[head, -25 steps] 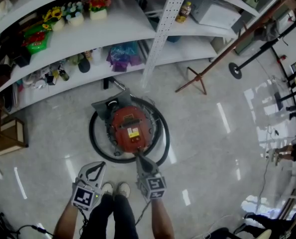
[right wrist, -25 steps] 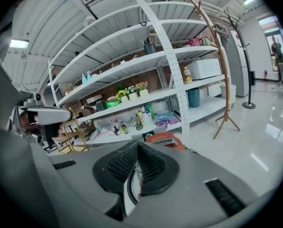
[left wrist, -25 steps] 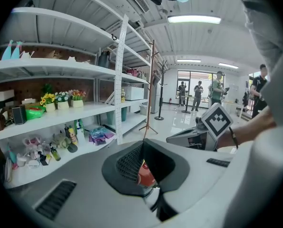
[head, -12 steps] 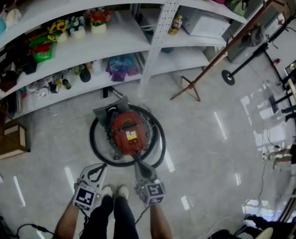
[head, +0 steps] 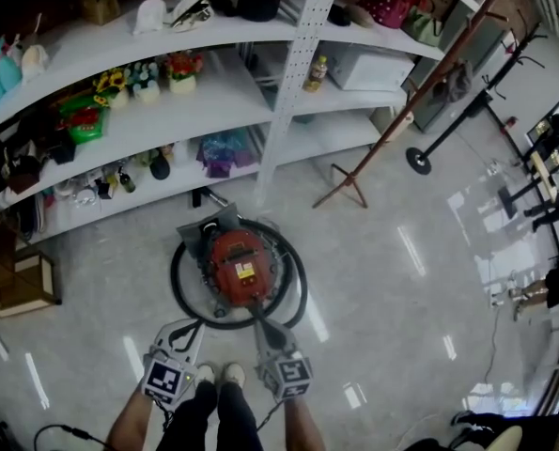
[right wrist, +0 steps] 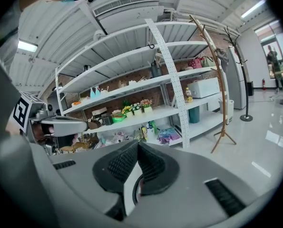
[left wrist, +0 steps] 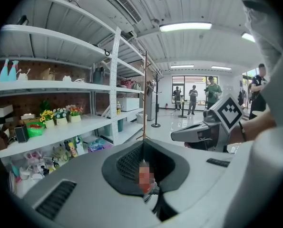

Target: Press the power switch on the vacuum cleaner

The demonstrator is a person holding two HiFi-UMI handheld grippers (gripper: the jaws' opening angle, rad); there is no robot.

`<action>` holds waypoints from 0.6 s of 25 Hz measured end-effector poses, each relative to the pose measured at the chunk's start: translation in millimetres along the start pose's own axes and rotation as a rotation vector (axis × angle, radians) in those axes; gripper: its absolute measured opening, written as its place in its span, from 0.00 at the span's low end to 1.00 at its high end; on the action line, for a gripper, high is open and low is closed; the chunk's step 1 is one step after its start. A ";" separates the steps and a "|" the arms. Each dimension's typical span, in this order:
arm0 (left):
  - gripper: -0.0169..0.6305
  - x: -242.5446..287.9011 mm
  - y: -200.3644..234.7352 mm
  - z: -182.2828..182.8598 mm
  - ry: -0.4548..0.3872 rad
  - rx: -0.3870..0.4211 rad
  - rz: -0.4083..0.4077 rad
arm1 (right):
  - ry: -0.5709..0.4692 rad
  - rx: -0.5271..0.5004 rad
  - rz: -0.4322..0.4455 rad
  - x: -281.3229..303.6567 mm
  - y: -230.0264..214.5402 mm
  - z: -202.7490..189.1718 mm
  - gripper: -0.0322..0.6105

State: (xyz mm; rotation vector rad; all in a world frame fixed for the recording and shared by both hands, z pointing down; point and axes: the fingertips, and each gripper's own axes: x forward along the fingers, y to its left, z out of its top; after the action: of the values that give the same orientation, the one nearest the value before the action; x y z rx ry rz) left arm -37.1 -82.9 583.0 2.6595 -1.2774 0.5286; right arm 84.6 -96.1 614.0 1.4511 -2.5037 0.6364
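Vacuum cleaner (head: 239, 267) noted on the glossy floor (head: 401, 280), just in front of the person's shoes (head: 219, 374). It has a red round body with a pale label on top and is ringed by a coiled black hose (head: 178, 294). The power switch cannot be made out from the head view.

Left tool (head: 194, 326) is held low at the person's left, near the hose ring but apart from the red body. In its own view the tips are seen closed together, with nothing gripped between the dark pads.

Right tool (head: 259, 312) is held at the person's right, with its tip at the near edge of the vacuum cleaner, over the hose. Contact cannot be confirmed. Its jaws are seen drawn together at the tip — only a thin slit further back, nothing held.

Both gripper views are aimed level across the room, and the vacuum cleaner is not caught in either.

White shelving (head: 232, 87) is recorded behind the vacuum cleaner, carrying potted flowers (head: 138, 75), bottles and small goods. A wooden coat stand (head: 352, 191) is on the floor to the right of the shelf post — well apart from the vacuum cleaner. A few people (left wrist: 193, 98) are seen standing far off in the left gripper view.
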 end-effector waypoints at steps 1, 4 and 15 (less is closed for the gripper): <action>0.04 -1.8 -0.2 4.1 -0.003 0.005 -0.001 | -0.003 0.000 0.000 -2.2 2.2 3.2 0.07; 0.04 -7.0 1.2 17.2 -0.010 0.004 0.002 | -0.017 0.000 0.004 -6.8 8.9 16.5 0.07; 0.04 -30.7 1.7 60.2 -0.042 -0.011 0.013 | -0.043 0.000 0.019 -32.9 28.5 56.5 0.07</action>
State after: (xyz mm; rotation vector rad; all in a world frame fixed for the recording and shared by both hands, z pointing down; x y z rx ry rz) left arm -41.1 -78.3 515.7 2.6689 -1.3065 0.4690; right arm 80.1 -83.2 543.9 1.4584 -2.5525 0.6152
